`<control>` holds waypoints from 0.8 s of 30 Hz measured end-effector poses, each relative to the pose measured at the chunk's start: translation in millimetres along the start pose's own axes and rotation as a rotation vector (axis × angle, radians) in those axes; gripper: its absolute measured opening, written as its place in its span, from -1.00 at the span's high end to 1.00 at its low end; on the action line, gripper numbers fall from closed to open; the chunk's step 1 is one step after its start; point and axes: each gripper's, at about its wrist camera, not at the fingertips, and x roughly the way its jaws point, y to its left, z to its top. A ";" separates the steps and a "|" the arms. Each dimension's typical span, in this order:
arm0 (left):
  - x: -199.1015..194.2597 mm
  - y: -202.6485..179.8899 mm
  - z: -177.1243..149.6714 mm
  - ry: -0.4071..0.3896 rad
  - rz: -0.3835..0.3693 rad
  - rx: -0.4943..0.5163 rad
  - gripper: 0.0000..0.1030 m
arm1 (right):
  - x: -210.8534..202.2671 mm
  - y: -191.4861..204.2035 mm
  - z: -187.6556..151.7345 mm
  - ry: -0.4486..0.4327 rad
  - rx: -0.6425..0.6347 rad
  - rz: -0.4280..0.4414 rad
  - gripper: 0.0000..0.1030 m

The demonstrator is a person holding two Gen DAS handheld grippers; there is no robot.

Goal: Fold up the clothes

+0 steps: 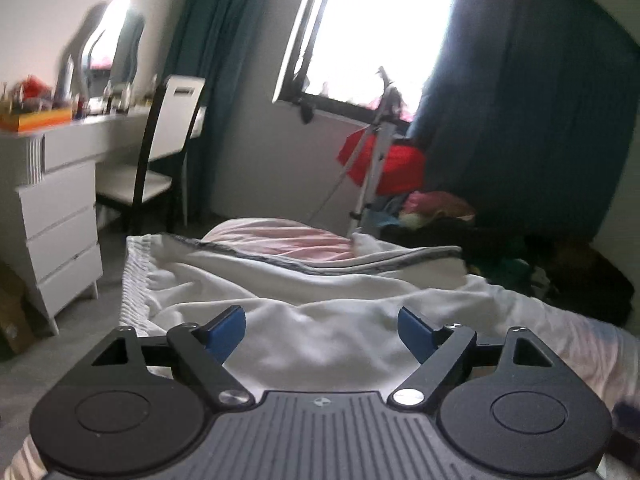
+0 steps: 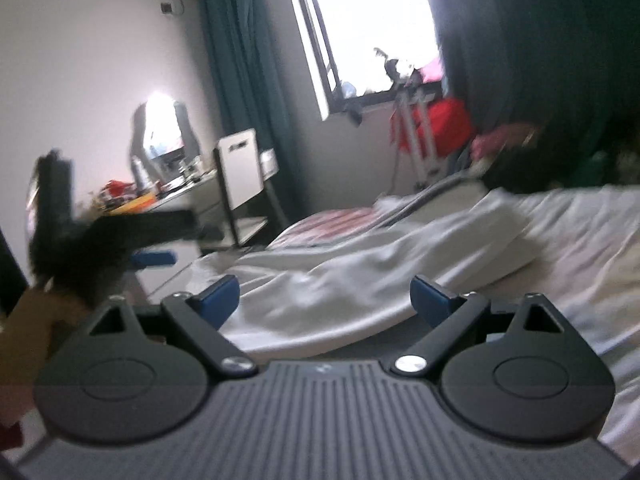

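A white garment (image 1: 304, 292) with a grey-trimmed edge lies spread and rumpled on the bed, its ribbed hem at the left; it also shows in the right wrist view (image 2: 360, 276). My left gripper (image 1: 322, 332) is open and empty, just above the near part of the garment. My right gripper (image 2: 324, 300) is open and empty, above the garment's near edge. The left gripper appears blurred at the left of the right wrist view (image 2: 152, 258), held by a hand beside the bed.
A pink sheet (image 1: 280, 240) covers the bed beyond the garment. A white dresser (image 1: 56, 216) and a chair (image 1: 160, 160) stand at the left. A drying rack with a red cloth (image 1: 384, 160) and a pile of clothes (image 1: 436, 208) are under the window.
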 end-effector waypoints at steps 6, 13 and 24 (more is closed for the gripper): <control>-28.8 -38.3 -45.3 -0.077 -0.066 0.028 -0.65 | -21.1 -34.2 -4.9 -0.059 -0.047 -0.081 -0.83; -35.5 -61.4 -82.8 -0.111 -0.039 0.126 -0.65 | -25.2 -64.0 -31.5 -0.067 -0.072 -0.143 -0.82; -10.2 -28.8 -108.3 0.005 0.033 0.106 -0.65 | -36.1 -92.0 -42.7 -0.048 0.036 -0.184 -0.82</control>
